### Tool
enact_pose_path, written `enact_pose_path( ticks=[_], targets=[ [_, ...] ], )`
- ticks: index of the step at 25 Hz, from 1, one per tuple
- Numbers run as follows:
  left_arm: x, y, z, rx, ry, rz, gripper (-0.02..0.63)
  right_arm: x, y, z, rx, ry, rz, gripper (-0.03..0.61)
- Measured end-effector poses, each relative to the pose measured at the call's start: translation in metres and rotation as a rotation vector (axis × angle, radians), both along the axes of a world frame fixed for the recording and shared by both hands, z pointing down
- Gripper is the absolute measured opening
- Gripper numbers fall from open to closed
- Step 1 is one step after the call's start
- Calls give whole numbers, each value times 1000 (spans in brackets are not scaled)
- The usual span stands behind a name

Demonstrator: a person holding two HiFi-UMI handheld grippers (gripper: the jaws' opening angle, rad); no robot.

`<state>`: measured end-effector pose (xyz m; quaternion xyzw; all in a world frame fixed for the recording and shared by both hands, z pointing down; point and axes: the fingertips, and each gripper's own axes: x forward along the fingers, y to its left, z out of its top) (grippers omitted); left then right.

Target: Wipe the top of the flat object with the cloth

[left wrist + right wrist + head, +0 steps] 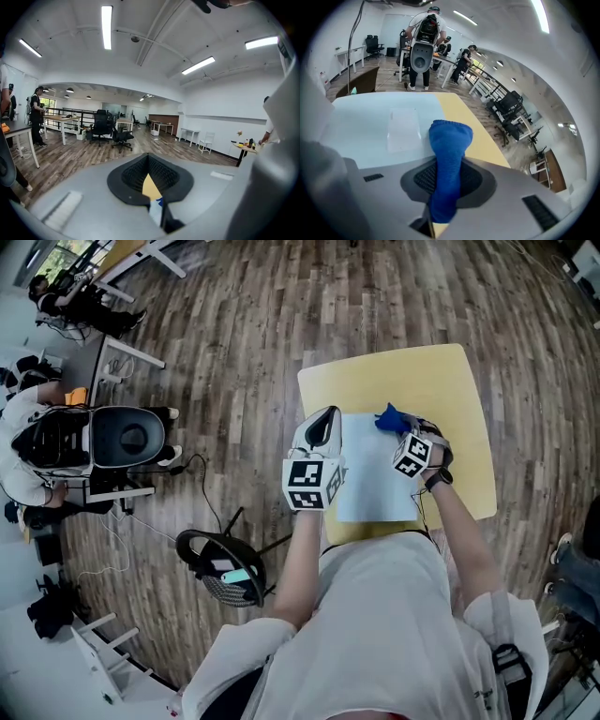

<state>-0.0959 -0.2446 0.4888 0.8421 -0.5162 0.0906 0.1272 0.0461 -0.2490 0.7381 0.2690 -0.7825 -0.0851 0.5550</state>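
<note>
- Cloth (447,161): a blue knitted rag, bunched into a soft roll that stands up out of the right claw (446,185); the claw is clamped round its lower half, and the free rounded end pokes forward over the far edge of the flat object (379,119); from the head view it shows as a blue tuft (386,417) at that object's far right corner.
- Handling, as I judge it: light, limp and easily squashed, so it will not slip but will fold over under pressure; a hold low on the bunch, as here, leaves enough loose end to drag flat across the surface.
- The flat object (375,474) is a pale, thin, smooth sheet lying flat on the yellow bench (459,409); it looks light and liable to slide when rubbed, so it probably needs steadying at an edge.
- The left claw (322,430) sits at the sheet's left edge; its own view shows the jaws drawn together with nothing between them, only a sliver of bench and sheet beyond.
- Containers: none shows on the bench; only the sheet and the cloth are on it.
- Around: wooden floor (244,343), a black office chair (223,570) beside the person.
</note>
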Motion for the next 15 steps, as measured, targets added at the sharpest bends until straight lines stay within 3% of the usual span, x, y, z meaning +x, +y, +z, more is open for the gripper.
enact_pose_path(
  ticks=[8, 12, 15],
  targets=[
    [6, 1, -6, 9, 6, 10, 6, 28, -1, -2, -3, 8, 65, 72],
    [-2, 9, -7, 12, 8, -14, 6, 7, 1, -17, 19, -83, 76, 72],
    [-13, 15, -5, 9, 16, -45, 6, -22, 4, -23, 11, -109, 30, 72]
  ],
)
